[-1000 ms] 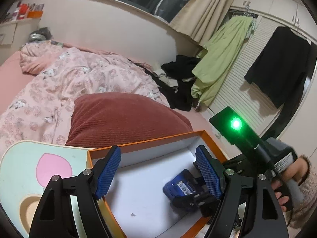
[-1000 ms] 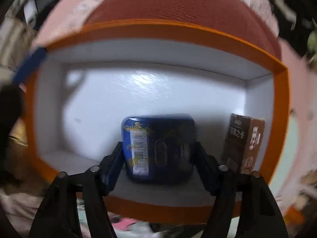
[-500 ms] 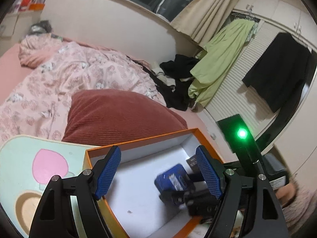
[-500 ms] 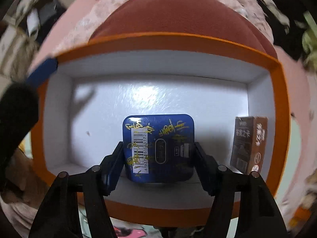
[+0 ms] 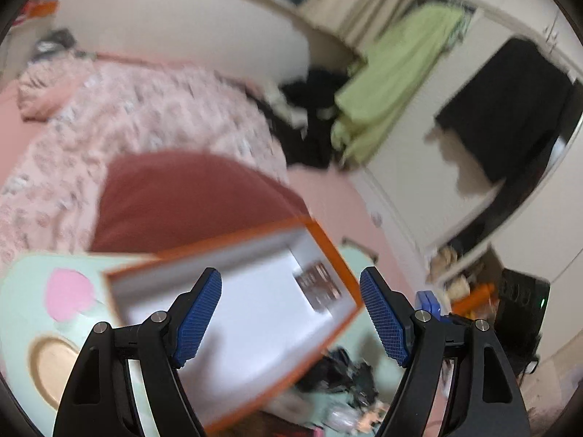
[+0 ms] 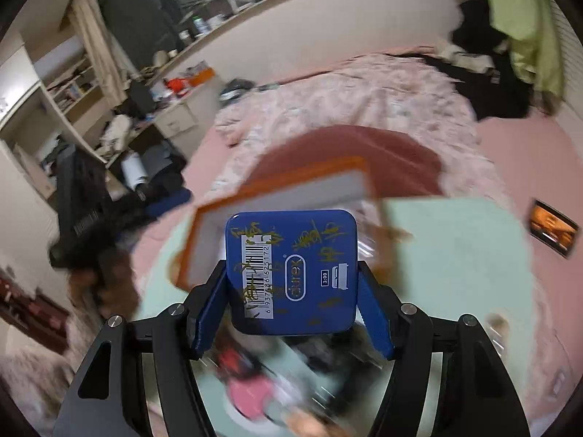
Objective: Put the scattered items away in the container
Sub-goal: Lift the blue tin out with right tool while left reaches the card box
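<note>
1. Right gripper [image 6: 293, 304], black arms with blue ribbed pads: clenched on the flat blue square tin with rounded corners, barcode sticker and gold scribbles [image 6: 290, 271]. Pads pressed the tin's two opposite edges, its broad printed face turned to the camera; likely a grip chosen so the tin would not slip while carried. The tin hung in the air, outside the container, on its near side.

2. Left gripper [image 5: 290, 318], same make: released, nothing between its pads. It hovered above the container's near end, apparently waiting its turn or clearing room for the other hand.

3. Pale mint-green board with a pink patch and a tan ring [image 5: 69, 293]: served as the work surface under the container; blurred dark clutter lay at its near edge, not identifiable.

4. Shallow rectangular box, orange rim, white inside [image 5: 328, 251]: the container, lying on the board. One brown carton [image 5: 319, 284] lay inside against the right wall, probably already tidied.

5. Dark red ribbed cushion [image 5: 189, 196]: just behind the box.

6. Pink floral quilt [image 5: 153, 109]: rumpled across the bed, farthest back.
</note>
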